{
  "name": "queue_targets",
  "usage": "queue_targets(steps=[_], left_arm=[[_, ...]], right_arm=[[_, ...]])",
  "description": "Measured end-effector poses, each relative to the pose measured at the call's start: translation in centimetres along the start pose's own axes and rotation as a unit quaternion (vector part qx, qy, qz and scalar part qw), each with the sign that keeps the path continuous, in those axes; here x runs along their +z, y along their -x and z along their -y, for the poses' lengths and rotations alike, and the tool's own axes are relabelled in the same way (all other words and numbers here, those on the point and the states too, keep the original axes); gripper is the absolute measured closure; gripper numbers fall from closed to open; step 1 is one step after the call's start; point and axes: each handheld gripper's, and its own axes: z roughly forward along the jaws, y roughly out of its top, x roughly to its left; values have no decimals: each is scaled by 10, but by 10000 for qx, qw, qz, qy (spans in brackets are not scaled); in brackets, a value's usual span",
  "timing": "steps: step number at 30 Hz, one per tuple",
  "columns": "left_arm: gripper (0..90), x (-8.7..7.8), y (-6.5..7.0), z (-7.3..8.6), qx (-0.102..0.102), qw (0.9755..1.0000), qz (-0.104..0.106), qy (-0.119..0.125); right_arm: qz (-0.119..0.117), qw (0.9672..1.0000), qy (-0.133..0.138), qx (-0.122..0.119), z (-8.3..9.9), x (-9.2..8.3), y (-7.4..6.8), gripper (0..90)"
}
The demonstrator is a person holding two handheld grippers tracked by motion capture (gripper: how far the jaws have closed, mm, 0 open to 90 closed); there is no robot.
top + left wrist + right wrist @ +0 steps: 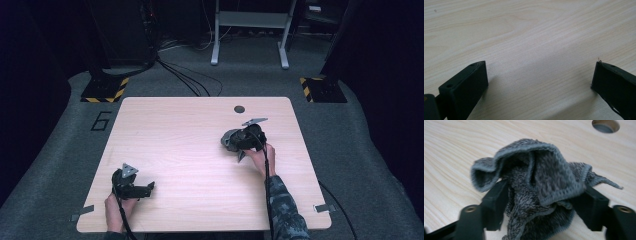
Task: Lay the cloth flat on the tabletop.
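Note:
A crumpled grey towel cloth (226, 139) (541, 170) lies on the pale wooden table (185, 125), right of the middle. My right gripper (234, 143) (542, 205) has its two black jaws pressed against the cloth's sides, and the fabric bunches up in a fold between them. Near the front left corner, my left gripper (148, 188) (540, 75) rests low on the table. Its jaws stand wide apart with only bare wood between them. A hand holds each gripper, and the right forearm wears a patterned sleeve (282, 205).
A round cable hole (239, 109) (605, 125) sits in the table just beyond the cloth. On the grey floor behind are a white metal frame (250, 30), black cables (185, 80) and two yellow-and-black striped bases (105, 90) (320, 89).

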Motion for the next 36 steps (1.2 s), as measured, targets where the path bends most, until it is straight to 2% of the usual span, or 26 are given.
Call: queue_targets(steps=[1, 3, 4, 5, 6, 7, 8, 9, 10, 11, 14, 16, 22, 30, 36], left_arm=[[3, 0, 0, 0, 0, 10000, 0, 0], [3, 0, 0, 0, -2, 10000, -3, 13], [3, 0, 0, 0, -2, 10000, -3, 13], [3, 0, 0, 0, -1, 10000, -3, 11], [3, 0, 0, 0, -1, 10000, -3, 11], [3, 0, 0, 0, -4, 10000, -5, 13], [3, 0, 0, 0, -3, 10000, -5, 12], [3, 0, 0, 0, -3, 10000, -5, 12], [3, 0, 0, 0, -2, 10000, -4, 12], [3, 0, 0, 0, -2, 10000, -4, 12], [3, 0, 0, 0, -2, 10000, -4, 11], [3, 0, 0, 0, -3, 10000, -3, 13], [3, 0, 0, 0, 1, 10000, 2, -9], [3, 0, 1, 0, -34, 10000, -9, 39], [3, 1, 1, 0, -35, 10000, -8, 39]], right_arm=[[0, 10000, 0, 0, 0, 0, 0, 382], [-96, 9999, -83, 92, 2, 2, 3, 474], [-96, 9999, -83, 92, 2, 2, 3, 474], [-129, 9998, -105, 114, 4, 4, 4, 556], [-129, 9998, -105, 114, 4, 4, 4, 556], [-127, 9998, -108, 110, 5, 4, 5, 598], [-154, 9998, -82, 131, 6, 5, 6, 667], [-154, 9998, -82, 131, 6, 5, 6, 667], [-129, 9998, 30, 141, 7, 4, 5, 712], [-111, 9999, 41, 52, 8, 3, 4, 720], [-105, 9999, 17, 12, 8, 1, 3, 724], [-138, 9998, 108, 26, 7, -3, 2, 737], [-149, 9996, 199, -131, 3, -17, -4, 742], [-80, 9976, 466, -504, -4, -51, -31, 742], [-199, 9957, 590, -688, 1, -70, -51, 738]])
